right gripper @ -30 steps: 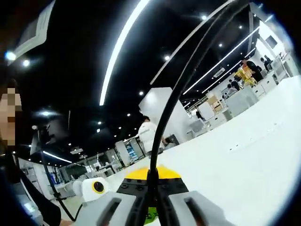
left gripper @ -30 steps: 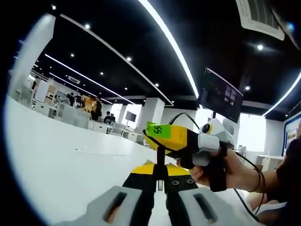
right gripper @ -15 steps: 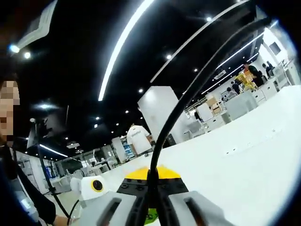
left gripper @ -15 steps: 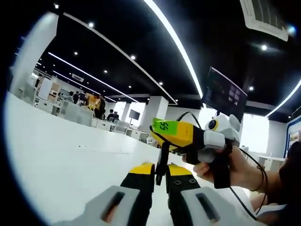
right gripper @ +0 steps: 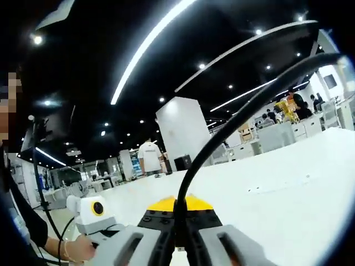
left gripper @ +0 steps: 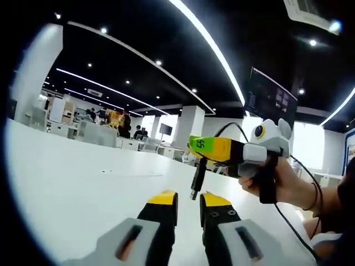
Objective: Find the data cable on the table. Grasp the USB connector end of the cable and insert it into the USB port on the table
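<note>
In the right gripper view, the black data cable (right gripper: 233, 119) runs from between my right gripper's (right gripper: 180, 219) closed jaws and arcs up to the right. The left gripper view shows the right gripper (left gripper: 198, 155), yellow with a green tag, just beyond my own jaws and held by a hand (left gripper: 277, 183). The cable's connector end (left gripper: 195, 185) hangs down from it, metal tip lowest. My left gripper (left gripper: 188, 200) stands open right below that tip, with nothing between its fingers. Both hover over the white table (left gripper: 72, 183).
A faint small mark (left gripper: 133, 174) lies far out on the table, too small to identify; it also shows as a mark (right gripper: 277, 187) from the right. A hand (right gripper: 77, 247) is at lower left. Desks, a pillar and people stand in the hall behind.
My left jaws have parted and let go of the connector end that sat between them. The right gripper has carried the cable slightly up and away, so the connector now hangs free.
</note>
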Motion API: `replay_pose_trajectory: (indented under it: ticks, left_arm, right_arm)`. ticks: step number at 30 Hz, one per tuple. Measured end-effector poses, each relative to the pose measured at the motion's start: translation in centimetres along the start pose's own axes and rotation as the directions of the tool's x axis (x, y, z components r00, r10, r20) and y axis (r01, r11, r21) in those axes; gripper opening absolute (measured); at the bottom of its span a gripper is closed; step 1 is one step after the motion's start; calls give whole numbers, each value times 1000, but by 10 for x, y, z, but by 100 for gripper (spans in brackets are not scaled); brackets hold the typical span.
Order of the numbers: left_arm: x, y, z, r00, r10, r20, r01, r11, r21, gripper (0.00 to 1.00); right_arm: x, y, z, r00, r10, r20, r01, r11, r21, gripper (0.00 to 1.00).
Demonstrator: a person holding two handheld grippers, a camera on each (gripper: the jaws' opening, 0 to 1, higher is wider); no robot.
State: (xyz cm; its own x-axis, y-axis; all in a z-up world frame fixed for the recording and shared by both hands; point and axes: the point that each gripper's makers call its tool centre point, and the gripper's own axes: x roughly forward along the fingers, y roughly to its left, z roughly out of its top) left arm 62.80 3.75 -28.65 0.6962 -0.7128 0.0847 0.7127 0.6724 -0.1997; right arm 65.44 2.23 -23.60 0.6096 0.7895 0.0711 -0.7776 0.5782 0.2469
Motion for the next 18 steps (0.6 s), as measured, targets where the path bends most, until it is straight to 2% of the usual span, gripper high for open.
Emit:
replay_pose_trajectory:
  ticks: [6,8,18]
  left_arm:
    - [0,3,-2,1000,18,-21,-18,999,40,18]
    - [0,4,-3,999,23,-29,-22,999,43,19]
    - [-3,14,-8,995,72,-73,-64,992,107,23]
  right_arm:
    - [2,-24,1,996,-77,-42,72,991,-116,5]
    - [3,-30,2,995,-90,-46,84,988,-126,5]
    - [9,-89,16,973,-229,-32,223,965,-136,5]
